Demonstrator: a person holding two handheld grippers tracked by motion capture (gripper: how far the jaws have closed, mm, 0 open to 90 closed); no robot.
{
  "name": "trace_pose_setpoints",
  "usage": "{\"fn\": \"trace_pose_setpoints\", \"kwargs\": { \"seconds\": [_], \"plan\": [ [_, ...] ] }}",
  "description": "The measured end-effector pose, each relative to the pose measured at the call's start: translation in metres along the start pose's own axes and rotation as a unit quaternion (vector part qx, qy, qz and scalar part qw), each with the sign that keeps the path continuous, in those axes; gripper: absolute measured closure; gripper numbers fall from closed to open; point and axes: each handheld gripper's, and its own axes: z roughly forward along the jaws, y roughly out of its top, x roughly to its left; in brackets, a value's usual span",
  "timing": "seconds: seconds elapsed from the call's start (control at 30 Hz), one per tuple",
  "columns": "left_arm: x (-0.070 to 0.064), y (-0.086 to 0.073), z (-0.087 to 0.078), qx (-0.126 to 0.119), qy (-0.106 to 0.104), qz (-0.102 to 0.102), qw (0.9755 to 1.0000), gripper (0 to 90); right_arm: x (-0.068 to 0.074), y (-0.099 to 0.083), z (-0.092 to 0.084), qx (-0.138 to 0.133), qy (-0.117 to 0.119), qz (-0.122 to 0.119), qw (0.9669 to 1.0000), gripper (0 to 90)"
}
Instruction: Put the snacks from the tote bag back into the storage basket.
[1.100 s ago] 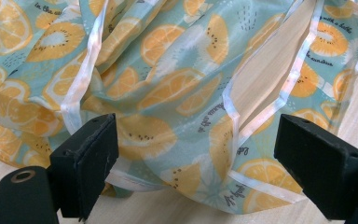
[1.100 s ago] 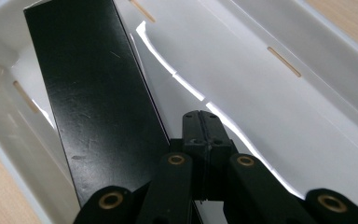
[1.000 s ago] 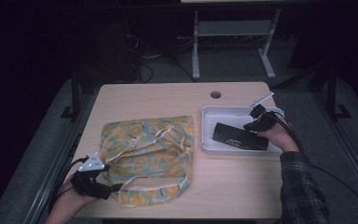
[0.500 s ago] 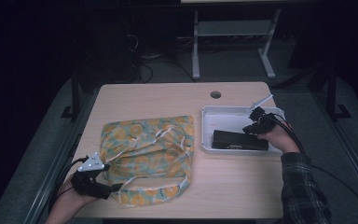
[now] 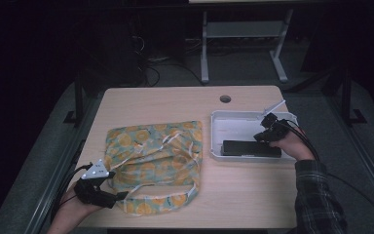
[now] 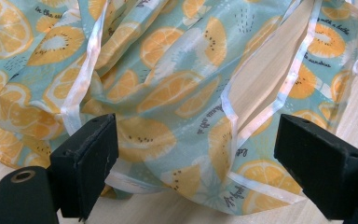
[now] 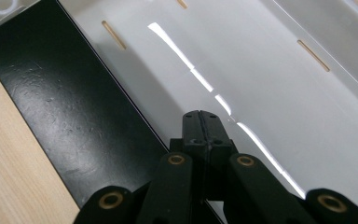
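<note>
A light wooden table (image 5: pixel 175 105) with a round hole (image 5: pixel 225 99) near its far edge stands in a dark room; grey floor, cables and the legs of another table (image 5: pixel 243 39) lie beyond it.

A fruit-print bag (image 5: pixel 156 161) lies crumpled on the left half of the table. A white tray (image 5: pixel 233 124) sits on the right half, with a long black box (image 5: pixel 251 148) lying inside along its near wall.

The left gripper (image 5: pixel 119 196) rests at the near left corner, at the bag's edge. In the left gripper view its jaws are spread wide, with the bag's (image 6: pixel 168 93) hem and white trim between them; neither pad presses on the cloth.

The right gripper (image 5: pixel 264 132) hangs over the tray's right end, just above the box. In the right gripper view (image 7: pixel 200 122) its jaws are pressed together with nothing between them, tips over the white tray (image 7: pixel 284 93) floor, just beside the box's (image 7: pixel 70 116) edge.

Whether the tips touch the tray cannot be told. The box's ends are cut off in the right gripper view, and the room's back is too dark to read.
</note>
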Motion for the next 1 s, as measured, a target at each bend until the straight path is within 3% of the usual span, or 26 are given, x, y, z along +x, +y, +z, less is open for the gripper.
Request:
{"fn": "trace_pose_setpoints", "kwargs": {
  "seconds": [0.17,0.4,0.73,1.0],
  "plan": [
    [0.0,0.0,0.0,0.0,0.0,0.0,1.0,13.1,0.001,0.002,-0.006,-0.017,-0.009,0.009,0.9998,81.0],
    [0.0,0.0,0.0,0.0,-0.001,0.002,1.0,13.1,0.017,0.006,-0.022,-0.06,0.004,0.016,0.9981,63.4],
    [-0.001,0.001,0.0,0.0,-0.002,0.002,1.0,13.1,0.044,0.003,-0.029,-0.095,0.036,-0.003,0.9948,45.1],
    [-0.001,0.001,0.0,0.001,-0.004,0.007,1.0,13.1,0.063,0.002,-0.028,-0.102,0.036,-0.017,0.994,37.5]
  ]
}}
